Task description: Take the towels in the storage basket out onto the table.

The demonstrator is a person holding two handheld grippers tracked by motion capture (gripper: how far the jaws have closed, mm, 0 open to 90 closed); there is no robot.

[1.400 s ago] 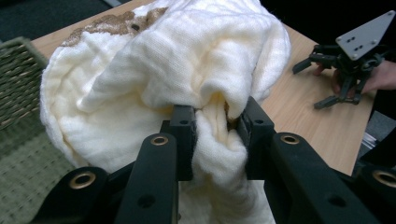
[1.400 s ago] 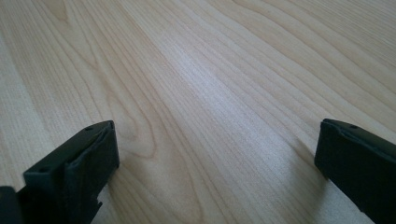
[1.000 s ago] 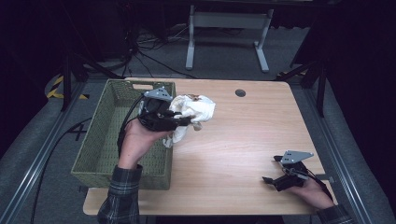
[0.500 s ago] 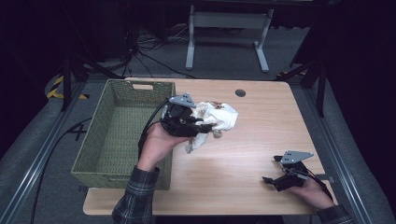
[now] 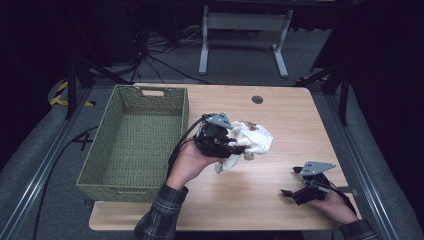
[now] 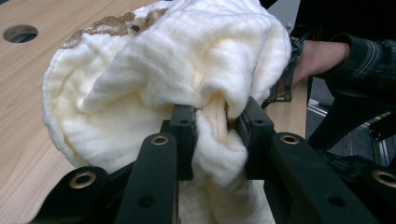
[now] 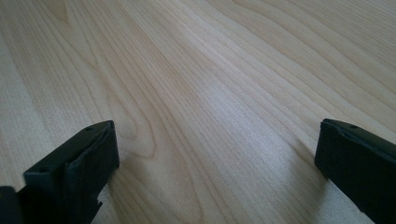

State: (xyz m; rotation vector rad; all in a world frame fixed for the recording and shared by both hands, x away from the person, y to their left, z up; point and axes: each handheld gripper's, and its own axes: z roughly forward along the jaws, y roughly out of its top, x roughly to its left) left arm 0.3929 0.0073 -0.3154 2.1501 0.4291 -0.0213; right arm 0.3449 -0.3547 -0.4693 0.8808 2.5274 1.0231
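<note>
Now that our left tongs (image 5: 235, 146) have carried the cream cloth (image 5: 252, 140) right, clear of the green basket (image 5: 134, 135), they stay clenched on it above the table (image 5: 280, 120), perhaps for spreading; our right tongs (image 5: 300, 192) rest released, near right.

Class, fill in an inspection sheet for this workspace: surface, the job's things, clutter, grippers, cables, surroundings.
Surface: wooden table, round hole near the far edge.
Job's things: cream cloth, bunched, brown patch on it; green woven basket at the table's left, nothing seen inside.
Clutter: nothing seen.
Grippers: left gripper shut on the cloth; right gripper open, low over bare wood.
Cables: cords on the floor behind the table.
Surroundings: dark room, grey metal stand.
</note>
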